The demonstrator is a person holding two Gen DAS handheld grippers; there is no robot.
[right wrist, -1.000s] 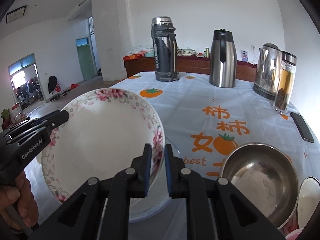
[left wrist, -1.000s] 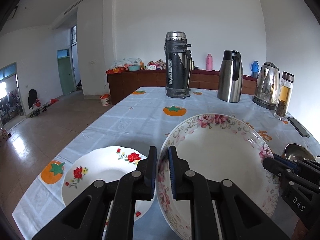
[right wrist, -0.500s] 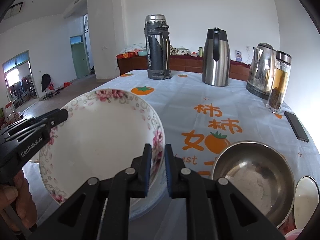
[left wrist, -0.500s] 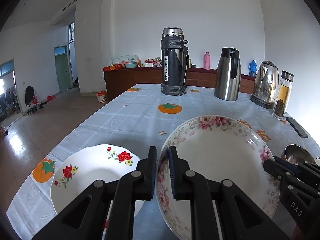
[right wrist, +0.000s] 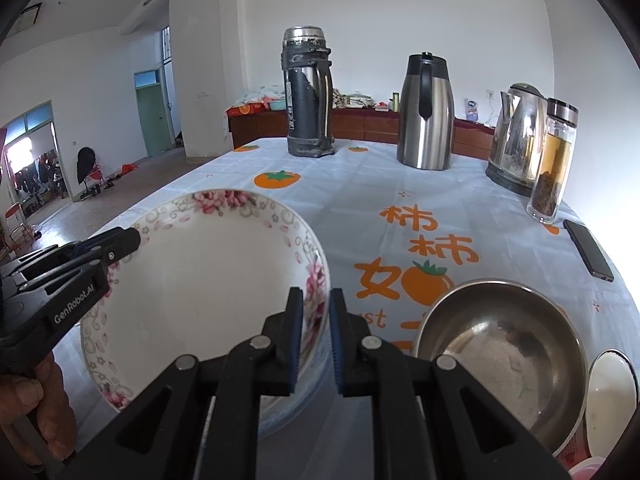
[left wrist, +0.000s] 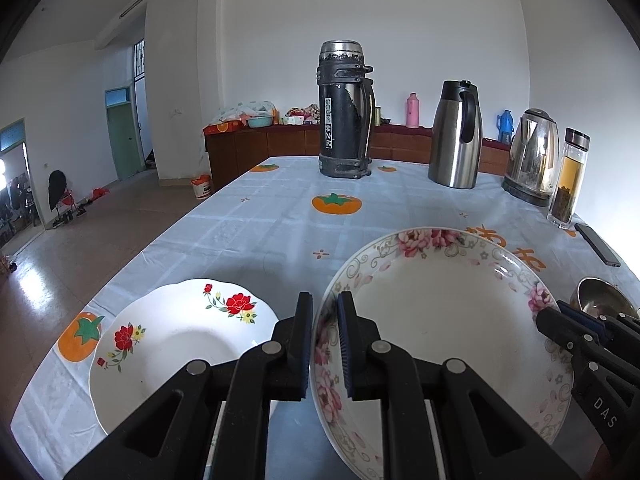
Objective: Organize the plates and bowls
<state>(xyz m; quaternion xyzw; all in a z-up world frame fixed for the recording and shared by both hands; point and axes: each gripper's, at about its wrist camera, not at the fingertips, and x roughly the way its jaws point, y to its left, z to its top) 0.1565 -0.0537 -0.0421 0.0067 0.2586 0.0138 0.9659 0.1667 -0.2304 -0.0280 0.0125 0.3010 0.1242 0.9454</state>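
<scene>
Pink-flowered bowl (left wrist: 440,320) held clear of the table (left wrist: 260,232), rim pinched on opposite sides by left tool (left wrist: 322,340) and right tool (right wrist: 312,332), both nearly closed. Judged stiff, glazed, breakable; rim grip suits. Empty. Red-flowered plate (left wrist: 172,344) left of left tool; steel bowl (right wrist: 500,348) right of right tool, empty.

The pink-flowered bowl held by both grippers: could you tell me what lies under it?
Under the pink-flowered bowl, a pale rim peeks out; the rest is covered.
</scene>
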